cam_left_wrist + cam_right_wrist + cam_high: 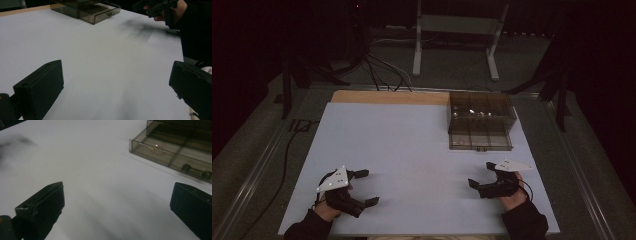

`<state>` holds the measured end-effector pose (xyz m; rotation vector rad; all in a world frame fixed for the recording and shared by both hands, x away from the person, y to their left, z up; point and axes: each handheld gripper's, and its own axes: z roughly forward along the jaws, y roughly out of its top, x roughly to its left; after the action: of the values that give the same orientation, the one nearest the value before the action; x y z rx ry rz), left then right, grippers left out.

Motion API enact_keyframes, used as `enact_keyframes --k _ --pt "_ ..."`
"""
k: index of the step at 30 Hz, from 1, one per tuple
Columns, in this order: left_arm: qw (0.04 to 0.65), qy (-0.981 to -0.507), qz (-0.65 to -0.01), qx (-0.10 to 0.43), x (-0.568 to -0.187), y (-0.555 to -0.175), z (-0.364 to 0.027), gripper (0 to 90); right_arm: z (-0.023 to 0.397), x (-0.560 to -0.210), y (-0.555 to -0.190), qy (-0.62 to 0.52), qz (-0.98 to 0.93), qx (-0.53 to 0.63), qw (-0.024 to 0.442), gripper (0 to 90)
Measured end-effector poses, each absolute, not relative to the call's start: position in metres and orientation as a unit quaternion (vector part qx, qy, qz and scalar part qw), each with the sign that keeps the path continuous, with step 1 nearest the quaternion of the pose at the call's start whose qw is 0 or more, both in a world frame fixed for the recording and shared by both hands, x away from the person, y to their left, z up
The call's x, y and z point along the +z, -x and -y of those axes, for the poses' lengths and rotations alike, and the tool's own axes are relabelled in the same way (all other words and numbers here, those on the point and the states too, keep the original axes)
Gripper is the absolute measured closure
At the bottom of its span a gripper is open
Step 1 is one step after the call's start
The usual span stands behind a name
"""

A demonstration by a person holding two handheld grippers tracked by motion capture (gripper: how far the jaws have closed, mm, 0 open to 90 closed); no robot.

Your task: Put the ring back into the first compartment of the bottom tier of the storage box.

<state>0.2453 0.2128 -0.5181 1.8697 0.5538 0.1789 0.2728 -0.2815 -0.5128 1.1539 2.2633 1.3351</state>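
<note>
Left black two-jaw gripper (364,188) held at near left of table, jaws spread wide apart, nothing between them, pointed right and slightly far. Grey three-cornered plate carried on top. Left hand (329,202) wrapped around its grip, dark sleeve entering from near edge.

Right black two-jaw gripper (482,174) held at near right, jaws likewise spread wide, pointed left. Right hand (512,192) closed around grip, dark-sleeved forearm behind it.

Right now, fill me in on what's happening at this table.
A person sits at a white table with a two-jaw gripper in each hand. The left gripper and the right gripper both rest near the table's near edge, jaws open, holding nothing. Toward the far right stands a smoky clear plastic drawer box, its drawer pulled out toward the person. The right gripper is nearer to it, though apart from it.
</note>
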Motion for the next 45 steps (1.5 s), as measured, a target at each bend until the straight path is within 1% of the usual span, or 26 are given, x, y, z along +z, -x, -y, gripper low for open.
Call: enact_keyframes --k 12,16,26,29,33,45 --pt "0.557 -0.792 -0.24 0.079 -0.518 -0.244 -0.214 0.7 0.306 -0.515 -0.258 -0.423 -0.772 0.453 0.144 0.0" --pt "0.556 -0.792 -0.24 0.079 -0.518 -0.244 -0.215 0.7 0.311 -0.518 -0.253 -0.431 -0.769 0.444 0.161 0.0" --pt "0.554 -0.793 -0.241 0.079 -0.519 -0.244 -0.216 0.7 0.324 -0.528 -0.243 -0.452 -0.767 0.428 0.155 0.0" --pt "0.554 -0.793 -0.241 0.078 -0.519 -0.244 -0.216 0.7 0.324 -0.534 -0.242 -0.459 -0.771 0.417 0.147 0.0" --pt "0.553 -0.794 -0.241 0.078 -0.519 -0.243 -0.215 0.7 0.324 -0.534 -0.245 -0.458 -0.769 0.419 0.153 0.0" --pt "0.552 -0.795 -0.239 0.077 -0.52 -0.244 -0.214 0.7 0.319 -0.534 -0.248 -0.45 -0.774 0.422 0.142 0.0"
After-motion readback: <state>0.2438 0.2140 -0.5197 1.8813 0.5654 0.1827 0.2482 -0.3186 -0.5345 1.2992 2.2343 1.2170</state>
